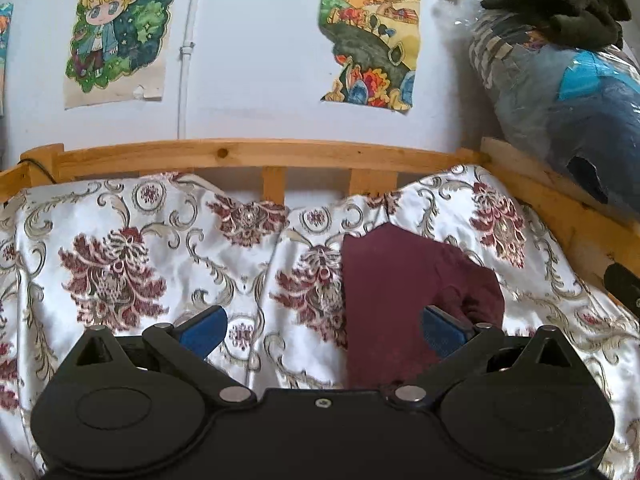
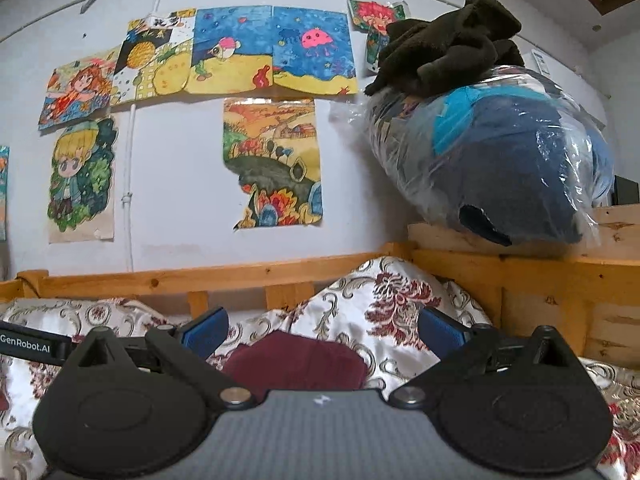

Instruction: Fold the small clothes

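Note:
A small maroon garment [image 1: 404, 300] lies flat on the floral satin bedspread [image 1: 160, 248], folded into a compact shape. My left gripper [image 1: 324, 330] is open and empty, hovering over the garment's left edge, with its right pad above the cloth. In the right wrist view the same garment [image 2: 296, 364] lies just ahead of and below my right gripper [image 2: 322, 330], which is open and empty. The left gripper's black body [image 2: 32, 346] shows at that view's left edge.
A wooden bed rail [image 1: 248, 152] runs along the far side and another [image 1: 560, 208] along the right. A plastic-wrapped bundle [image 2: 500, 160] with dark cloth [image 2: 448, 44] on top sits on the right ledge. Drawings [image 2: 272, 160] hang on the wall.

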Demonstrator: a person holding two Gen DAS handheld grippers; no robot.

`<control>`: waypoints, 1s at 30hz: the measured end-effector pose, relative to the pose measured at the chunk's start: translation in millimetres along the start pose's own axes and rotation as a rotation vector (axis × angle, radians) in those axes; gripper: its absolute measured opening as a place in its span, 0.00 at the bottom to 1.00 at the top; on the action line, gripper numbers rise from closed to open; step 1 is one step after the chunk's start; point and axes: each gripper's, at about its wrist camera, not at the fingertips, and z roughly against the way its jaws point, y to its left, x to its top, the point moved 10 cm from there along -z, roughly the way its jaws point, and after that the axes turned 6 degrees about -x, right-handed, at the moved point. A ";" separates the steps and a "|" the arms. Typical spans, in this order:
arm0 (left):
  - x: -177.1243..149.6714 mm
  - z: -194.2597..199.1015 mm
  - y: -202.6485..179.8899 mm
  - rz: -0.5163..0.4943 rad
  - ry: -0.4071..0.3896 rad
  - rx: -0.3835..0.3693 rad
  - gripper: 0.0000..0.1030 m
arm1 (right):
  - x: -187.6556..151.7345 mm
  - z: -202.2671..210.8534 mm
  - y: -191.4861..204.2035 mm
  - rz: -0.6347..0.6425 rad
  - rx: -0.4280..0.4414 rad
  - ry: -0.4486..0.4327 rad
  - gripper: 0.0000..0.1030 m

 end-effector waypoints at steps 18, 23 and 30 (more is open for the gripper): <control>-70.2 14.1 22.7 -0.053 0.081 0.059 0.99 | -55.2 34.1 8.1 0.069 -0.025 0.149 1.00; -77.3 12.1 22.9 -0.053 0.083 0.049 0.99 | -69.6 27.3 15.9 0.106 -0.019 0.205 1.00; -80.4 10.3 24.5 -0.056 0.091 0.050 0.99 | -73.0 28.1 20.9 0.126 -0.022 0.209 1.00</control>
